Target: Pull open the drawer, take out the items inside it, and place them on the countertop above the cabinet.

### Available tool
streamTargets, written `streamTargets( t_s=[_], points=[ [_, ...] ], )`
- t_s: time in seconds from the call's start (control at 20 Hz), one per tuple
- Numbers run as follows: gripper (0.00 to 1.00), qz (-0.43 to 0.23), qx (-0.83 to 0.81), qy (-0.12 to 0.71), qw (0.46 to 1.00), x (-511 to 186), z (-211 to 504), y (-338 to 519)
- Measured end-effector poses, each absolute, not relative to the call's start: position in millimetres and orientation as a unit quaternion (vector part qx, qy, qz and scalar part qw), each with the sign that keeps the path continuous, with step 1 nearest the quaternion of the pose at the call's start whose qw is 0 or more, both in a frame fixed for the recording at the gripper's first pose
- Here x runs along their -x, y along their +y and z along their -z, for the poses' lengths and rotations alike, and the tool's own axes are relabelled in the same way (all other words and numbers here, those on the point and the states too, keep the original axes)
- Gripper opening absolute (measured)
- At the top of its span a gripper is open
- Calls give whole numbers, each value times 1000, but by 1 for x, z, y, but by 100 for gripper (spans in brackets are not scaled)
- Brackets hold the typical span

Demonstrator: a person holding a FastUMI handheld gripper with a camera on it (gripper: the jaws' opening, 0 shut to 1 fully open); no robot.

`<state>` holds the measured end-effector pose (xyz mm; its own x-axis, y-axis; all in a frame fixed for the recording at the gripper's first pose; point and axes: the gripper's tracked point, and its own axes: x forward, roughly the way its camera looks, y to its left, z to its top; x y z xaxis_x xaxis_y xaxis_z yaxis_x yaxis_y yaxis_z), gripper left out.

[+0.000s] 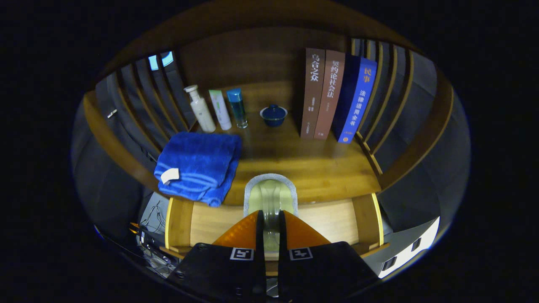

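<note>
My gripper (270, 223) is shut on a pale green cloth with a grey edge (270, 193), which stands up between the fingers and reaches over the countertop's front edge. Below it the drawer (337, 223) is pulled open, its light wooden bottom showing on both sides of the fingers. The wooden countertop (320, 164) lies just beyond. On it, left of the fingers, a folded blue towel (198, 166) hangs slightly over the front edge.
At the back of the countertop stand a white pump bottle (201, 109), a white tube (220, 109), a blue bottle (237, 107), a small lidded blue cup (273, 115) and three upright books (332, 99). Wooden slats rise on both sides. Cables (149, 235) lie left of the drawer.
</note>
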<state>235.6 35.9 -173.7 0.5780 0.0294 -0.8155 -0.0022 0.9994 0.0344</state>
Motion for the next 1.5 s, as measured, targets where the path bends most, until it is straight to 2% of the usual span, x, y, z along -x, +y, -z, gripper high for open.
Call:
streamTargets(
  t_s=[0.45, 0.8, 1.0, 1.1, 1.4, 1.5],
  points=[
    [16, -5, -22, 484, 875, -324, 216, 43],
    [16, 2, -12, 495, 869, -342, 234, 39],
    [22, 0, -12, 498, 867, -341, 235, 40],
    [30, 2, -13, 496, 868, -342, 236, 38],
    [99, 1, -14, 476, 879, -336, 228, 35],
    [99, -1, -13, 455, 891, -332, 219, 36]
  ],
)
